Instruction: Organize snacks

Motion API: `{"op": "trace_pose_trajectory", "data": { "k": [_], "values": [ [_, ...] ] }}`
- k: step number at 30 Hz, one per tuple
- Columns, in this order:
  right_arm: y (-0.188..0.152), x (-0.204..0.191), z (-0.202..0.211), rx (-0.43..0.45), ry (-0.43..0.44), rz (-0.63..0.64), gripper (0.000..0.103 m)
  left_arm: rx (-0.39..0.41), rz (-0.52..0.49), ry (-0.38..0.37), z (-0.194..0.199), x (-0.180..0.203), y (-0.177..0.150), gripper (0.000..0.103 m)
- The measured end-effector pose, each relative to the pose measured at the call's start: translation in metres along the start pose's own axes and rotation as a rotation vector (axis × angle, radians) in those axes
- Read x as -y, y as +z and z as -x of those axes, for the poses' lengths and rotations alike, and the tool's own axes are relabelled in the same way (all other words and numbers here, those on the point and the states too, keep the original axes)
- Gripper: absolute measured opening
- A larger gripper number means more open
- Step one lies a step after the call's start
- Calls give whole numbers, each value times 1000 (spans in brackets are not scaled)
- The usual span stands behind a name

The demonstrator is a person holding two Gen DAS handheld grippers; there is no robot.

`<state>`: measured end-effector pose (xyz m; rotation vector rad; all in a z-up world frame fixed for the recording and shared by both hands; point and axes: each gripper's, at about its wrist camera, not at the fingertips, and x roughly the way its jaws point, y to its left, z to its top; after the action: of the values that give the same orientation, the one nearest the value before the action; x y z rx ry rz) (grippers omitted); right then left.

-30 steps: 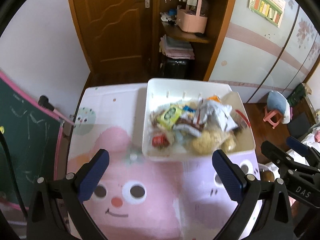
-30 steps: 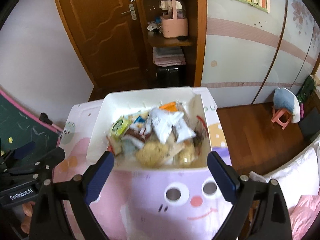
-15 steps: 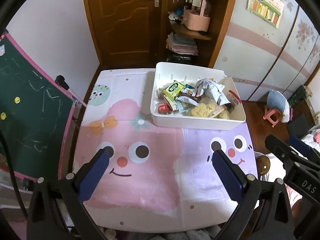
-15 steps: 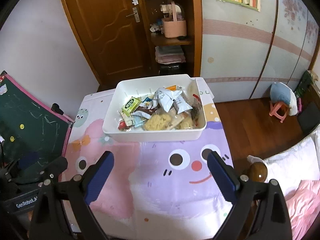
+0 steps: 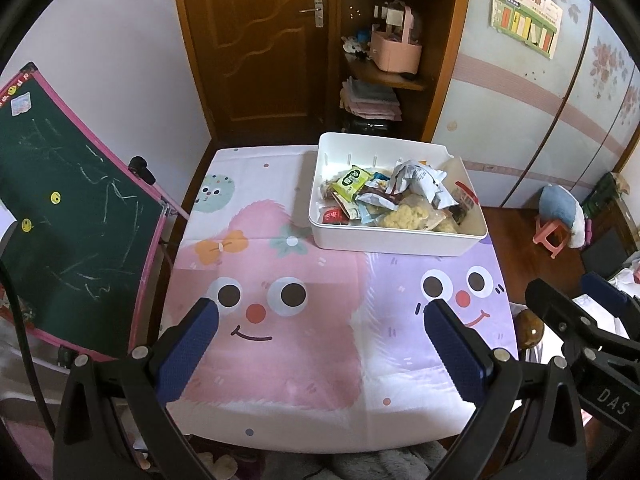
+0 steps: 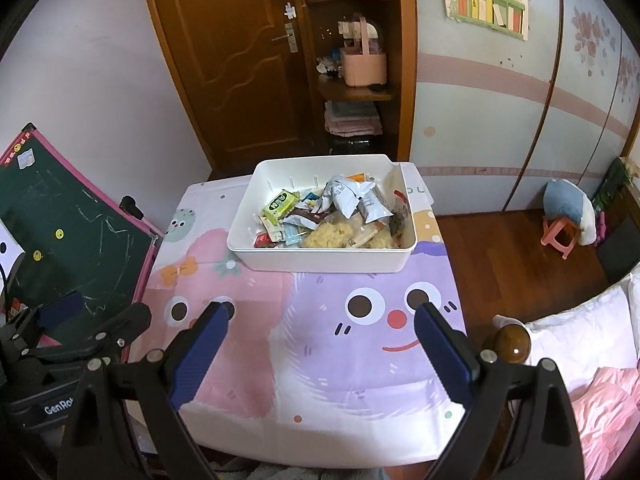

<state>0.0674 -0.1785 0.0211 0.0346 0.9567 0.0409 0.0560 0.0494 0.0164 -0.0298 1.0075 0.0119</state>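
Observation:
A white plastic bin (image 5: 400, 242) stands at the far right of the table, also in the right wrist view (image 6: 320, 262). It holds several snack packets (image 5: 394, 198), among them a green one (image 6: 281, 205) and a crumpled silver bag (image 6: 346, 196). My left gripper (image 5: 320, 330) is open and empty, held high over the near edge of the table. My right gripper (image 6: 322, 328) is open and empty, also high and well back from the bin. The right gripper shows at the lower right of the left wrist view (image 5: 580, 312).
The table wears a pink and purple cartoon cloth (image 5: 280, 320). A green chalkboard (image 5: 72, 232) leans at the table's left side. A wooden door (image 6: 224, 60) and shelf with a pink basket (image 6: 364, 66) stand behind. A small stool (image 6: 560, 236) and bedding (image 6: 592, 344) are at right.
Both grippers have pulled back and up from the bin, which now looks smaller and farther. The whole table has come into view. Both stay open and empty.

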Motion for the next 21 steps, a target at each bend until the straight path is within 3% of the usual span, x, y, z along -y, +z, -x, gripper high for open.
{"op": "trace_pose_trajectory", "data": {
  "k": [21],
  "values": [
    [-4, -5, 10, 22, 1, 17, 95, 33, 5, 18, 17, -7, -3, 102]
  ]
}}
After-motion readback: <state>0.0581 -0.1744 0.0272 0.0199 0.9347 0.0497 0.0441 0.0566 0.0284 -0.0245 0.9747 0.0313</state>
